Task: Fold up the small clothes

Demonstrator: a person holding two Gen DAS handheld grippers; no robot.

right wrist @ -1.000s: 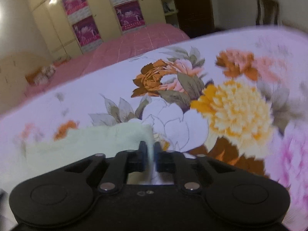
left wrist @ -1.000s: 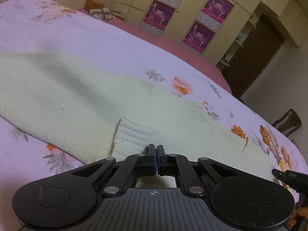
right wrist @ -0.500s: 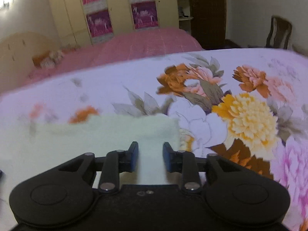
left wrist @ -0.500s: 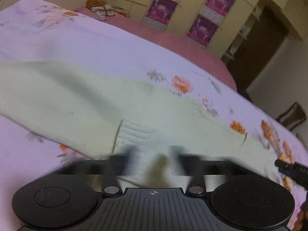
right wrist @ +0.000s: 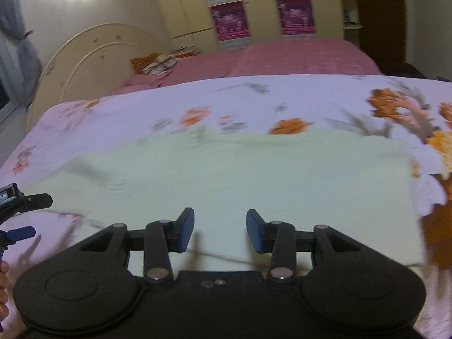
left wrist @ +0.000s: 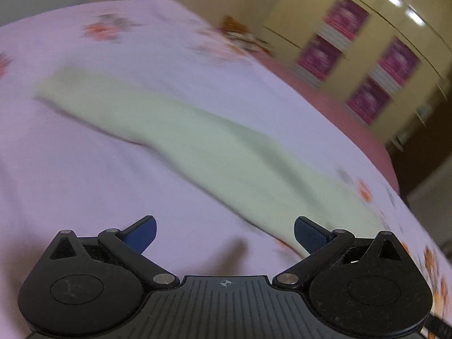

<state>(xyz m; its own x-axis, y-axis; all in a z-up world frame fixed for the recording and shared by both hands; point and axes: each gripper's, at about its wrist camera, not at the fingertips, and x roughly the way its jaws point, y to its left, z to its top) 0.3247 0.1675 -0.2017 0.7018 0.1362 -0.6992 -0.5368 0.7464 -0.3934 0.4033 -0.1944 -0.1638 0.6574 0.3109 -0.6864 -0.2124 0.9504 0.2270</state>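
Observation:
A pale green knitted garment [right wrist: 254, 175] lies flat in a folded rectangle on the flowered bedspread [right wrist: 141, 113]. In the left wrist view the garment [left wrist: 197, 141] runs as a long band from upper left to lower right. My left gripper [left wrist: 224, 233] is wide open over bare bedspread, its right pad just at the garment's near edge, nothing between the fingers. My right gripper [right wrist: 219, 230] hovers above the garment's near edge; its jaws are opening and hold nothing. The left gripper's fingertips [right wrist: 19, 233] show at the left edge of the right wrist view.
A second bed with a pink cover [right wrist: 282, 56] and a cream headboard [right wrist: 84, 53] stands behind. Cream wardrobes with magenta posters [right wrist: 231, 19] line the far wall. A dark doorway [right wrist: 378, 14] is at the right.
Both grippers let go of the garment, opened and drew back from it. The garment now lies folded flat. The left gripper swung off to the garment's near side.

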